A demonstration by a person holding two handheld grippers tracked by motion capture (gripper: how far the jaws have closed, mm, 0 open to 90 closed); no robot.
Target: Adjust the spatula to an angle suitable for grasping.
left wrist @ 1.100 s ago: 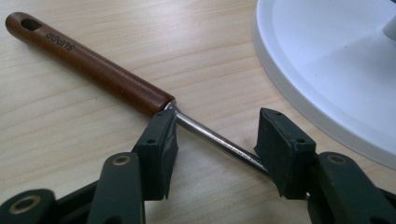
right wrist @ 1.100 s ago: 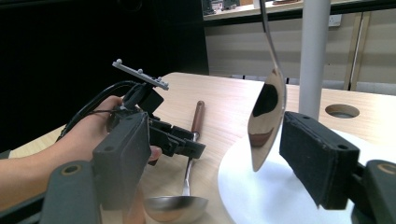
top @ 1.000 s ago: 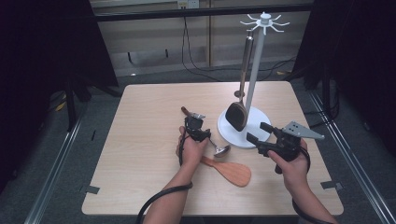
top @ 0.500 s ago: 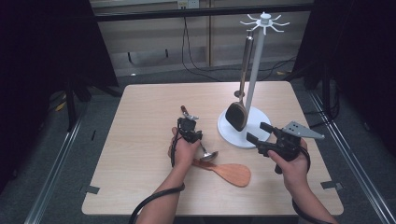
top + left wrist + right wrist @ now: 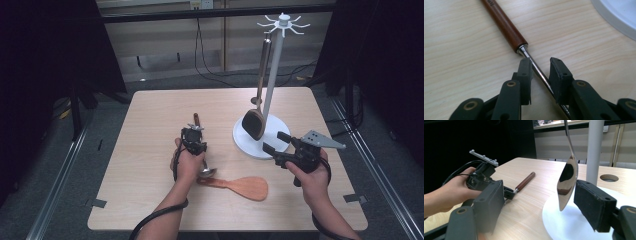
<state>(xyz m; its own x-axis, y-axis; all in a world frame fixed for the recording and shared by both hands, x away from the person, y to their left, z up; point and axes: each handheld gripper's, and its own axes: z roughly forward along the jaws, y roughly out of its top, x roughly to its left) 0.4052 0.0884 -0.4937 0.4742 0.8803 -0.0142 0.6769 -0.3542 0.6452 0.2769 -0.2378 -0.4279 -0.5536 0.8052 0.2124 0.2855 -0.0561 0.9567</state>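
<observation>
Ladle lies mid-tabletop, its metal shank between the left claw's parted jaws, not yet clamped. Right claw, released, hovers beside the rack's white base, well inside the right edge.

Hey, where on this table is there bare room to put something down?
The table's whole left side and the far strip behind the rack are bare. It is crowded front-centre: ladle, wooden spatula, both hands, and the rack's base.

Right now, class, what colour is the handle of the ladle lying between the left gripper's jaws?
Reddish-brown wood handle, clearest in the left gripper view.
</observation>
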